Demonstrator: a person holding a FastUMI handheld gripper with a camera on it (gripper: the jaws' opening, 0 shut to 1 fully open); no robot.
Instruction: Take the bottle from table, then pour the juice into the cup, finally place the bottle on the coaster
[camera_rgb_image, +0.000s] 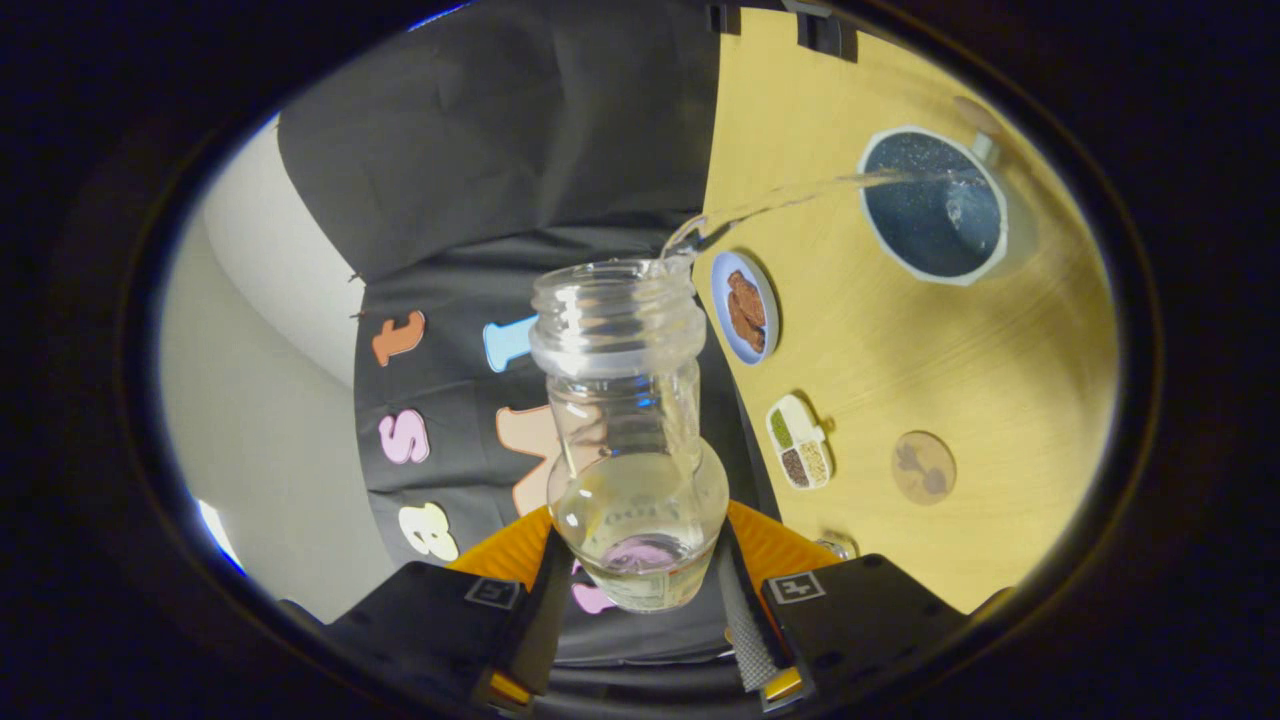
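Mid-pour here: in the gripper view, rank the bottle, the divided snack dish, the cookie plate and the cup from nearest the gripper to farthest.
1. Bottle: clamped between the fingers of the gripper, tilted and pouring.
2. Divided snack dish: on the table just beyond the fingers, beside the round coaster.
3. Cookie plate: farther along the table, near the bottle's mouth.
4. Cup: farthest, where the stream lands.

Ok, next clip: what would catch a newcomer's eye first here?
The clear bottle gripped between the gripper fingers, tipped, with a thin stream of liquid arcing from its mouth into the dark cup beyond on the wooden table. Nearer the fingers lies the round coaster, still bare.
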